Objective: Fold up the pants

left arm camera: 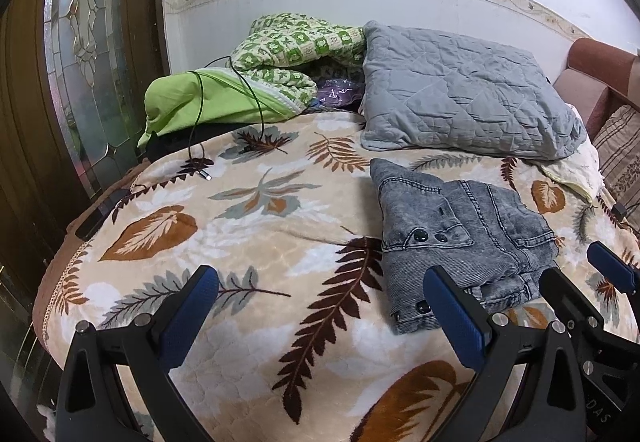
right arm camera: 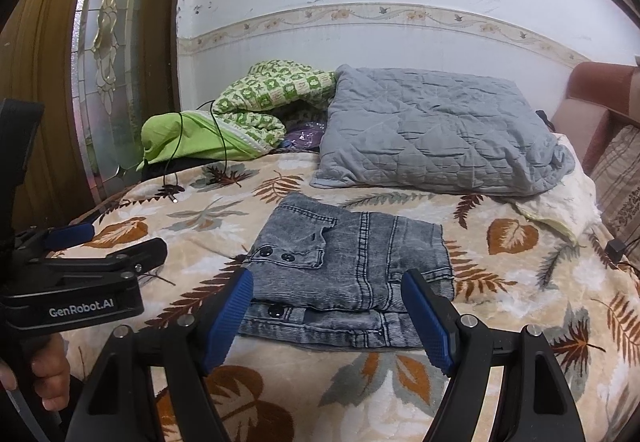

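Grey washed denim pants (left arm camera: 460, 234) lie folded into a compact stack on the leaf-patterned blanket (left arm camera: 260, 234); they also show in the right wrist view (right arm camera: 352, 270). My left gripper (left arm camera: 320, 314) is open and empty, above the blanket to the left of the pants. My right gripper (right arm camera: 328, 318) is open and empty, just in front of the pants' near edge, not touching them. The right gripper's fingers (left arm camera: 612, 266) show at the right edge of the left wrist view. The left gripper's body (right arm camera: 80, 266) shows at the left of the right wrist view.
A grey quilted pillow (right arm camera: 432, 138) lies behind the pants. A green patterned quilt (right arm camera: 272, 94) and a lime green cloth (right arm camera: 188, 142) with a black cable (left arm camera: 200, 130) sit at the back left. A glass-panelled door (left arm camera: 84, 42) stands left. A striped cushion (right arm camera: 620, 178) is at right.
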Tool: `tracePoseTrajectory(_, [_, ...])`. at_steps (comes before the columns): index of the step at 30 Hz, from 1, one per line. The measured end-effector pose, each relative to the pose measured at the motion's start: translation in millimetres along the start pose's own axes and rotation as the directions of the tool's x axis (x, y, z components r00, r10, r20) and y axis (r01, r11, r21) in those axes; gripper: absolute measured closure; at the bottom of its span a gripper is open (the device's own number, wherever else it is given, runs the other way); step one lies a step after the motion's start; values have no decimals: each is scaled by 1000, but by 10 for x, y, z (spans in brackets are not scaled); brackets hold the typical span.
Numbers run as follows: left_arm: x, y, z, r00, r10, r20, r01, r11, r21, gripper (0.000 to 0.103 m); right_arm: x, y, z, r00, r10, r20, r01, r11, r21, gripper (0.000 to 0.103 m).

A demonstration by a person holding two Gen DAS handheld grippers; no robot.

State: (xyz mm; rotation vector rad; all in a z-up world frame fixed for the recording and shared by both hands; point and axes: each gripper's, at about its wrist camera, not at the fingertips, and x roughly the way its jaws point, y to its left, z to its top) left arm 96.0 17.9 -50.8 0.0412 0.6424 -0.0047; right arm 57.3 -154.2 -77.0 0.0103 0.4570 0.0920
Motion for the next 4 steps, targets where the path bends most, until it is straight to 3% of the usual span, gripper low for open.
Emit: tracePoseTrajectory(4, [29, 3, -2, 1000, -2, -7, 2, 1000, 8, 1, 0, -7, 7, 1000, -1, 4, 1, 1000, -3, 23])
